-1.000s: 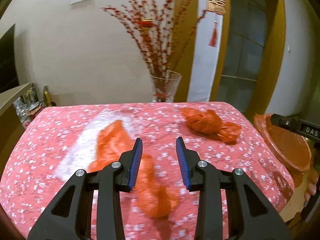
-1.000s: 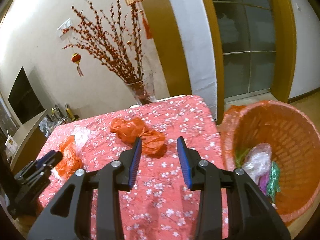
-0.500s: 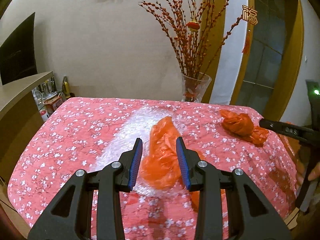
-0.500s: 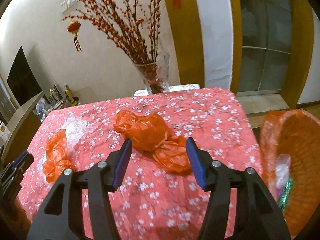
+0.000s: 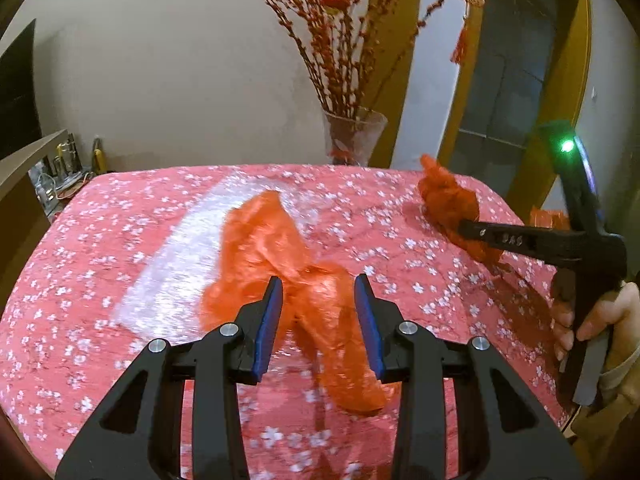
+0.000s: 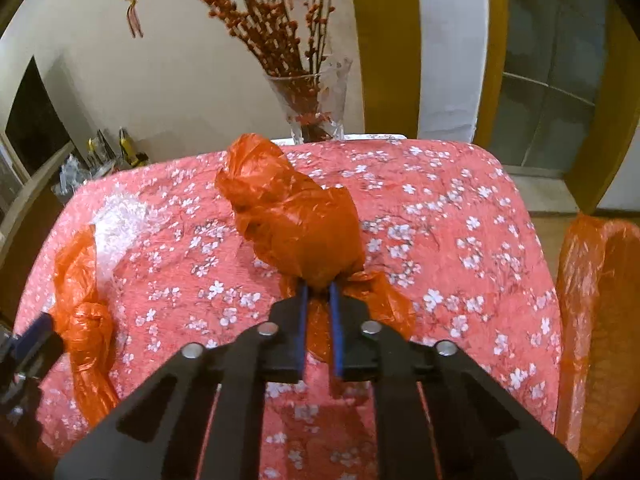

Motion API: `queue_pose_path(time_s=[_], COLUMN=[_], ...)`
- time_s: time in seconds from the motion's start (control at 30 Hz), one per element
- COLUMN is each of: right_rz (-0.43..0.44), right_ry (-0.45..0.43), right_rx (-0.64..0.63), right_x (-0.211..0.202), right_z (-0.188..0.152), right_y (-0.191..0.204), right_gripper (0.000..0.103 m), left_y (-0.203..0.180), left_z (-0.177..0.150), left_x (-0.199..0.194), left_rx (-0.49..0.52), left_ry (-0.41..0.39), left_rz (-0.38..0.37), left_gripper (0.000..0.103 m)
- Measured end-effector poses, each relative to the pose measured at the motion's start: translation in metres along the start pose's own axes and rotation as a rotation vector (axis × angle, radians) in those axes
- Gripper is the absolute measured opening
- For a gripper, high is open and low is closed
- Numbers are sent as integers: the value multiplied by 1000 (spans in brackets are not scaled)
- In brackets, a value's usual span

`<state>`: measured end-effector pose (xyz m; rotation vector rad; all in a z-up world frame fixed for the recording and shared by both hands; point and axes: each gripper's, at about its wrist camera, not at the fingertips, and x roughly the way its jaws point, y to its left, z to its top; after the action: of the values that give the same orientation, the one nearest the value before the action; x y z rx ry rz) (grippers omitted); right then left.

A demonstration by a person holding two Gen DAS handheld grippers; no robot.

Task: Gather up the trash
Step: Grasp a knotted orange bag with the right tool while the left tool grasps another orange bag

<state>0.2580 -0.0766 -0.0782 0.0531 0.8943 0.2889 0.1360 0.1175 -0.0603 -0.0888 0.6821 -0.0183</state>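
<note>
Orange and crinkled, a knotted plastic bag (image 6: 288,216) lay near the bench's (image 6: 460,248) far edge; the right gripper (image 6: 319,290) had just closed its jaws, pinching its neck. The left gripper (image 5: 318,284) hung with jaws spread over a flatter orange bag (image 5: 280,272) on bubble wrap (image 5: 176,272).

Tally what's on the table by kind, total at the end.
Orange plastic bags: 2, a flat one between the left gripper's open jaws, a knotted one pinched by the right gripper
Clear bubble wrap sheets: 1
Glass vases with red branches: 1
Total: 4
</note>
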Motion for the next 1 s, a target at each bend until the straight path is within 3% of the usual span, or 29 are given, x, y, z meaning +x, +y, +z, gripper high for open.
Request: queue_pose_path(time_s=[0.17, 0.23, 0.43, 0.77, 1.0], right_rz=[-3, -5, -16, -51, -34], right_ry=[-24, -29, -56, -92, -94], right_rx=[31, 38, 64, 98, 88], right_x=[-15, -20, -37, -64, -64], right_z=[-8, -12, -20, -25, -27], right_y=[-11, -14, -28, -54, -48], right_gripper=[4, 4, 4, 4, 4], left_y=[-15, -24, -55, -95, -89], left_z=[-2, -2, 4, 20, 26], left_x=[13, 19, 21, 43, 53], left_rx=[29, 56, 119, 166, 155], left_ry=[68, 95, 88, 85, 94], left_rz=[9, 3, -70, -123, -74], left_gripper=[37, 22, 5, 5, 5])
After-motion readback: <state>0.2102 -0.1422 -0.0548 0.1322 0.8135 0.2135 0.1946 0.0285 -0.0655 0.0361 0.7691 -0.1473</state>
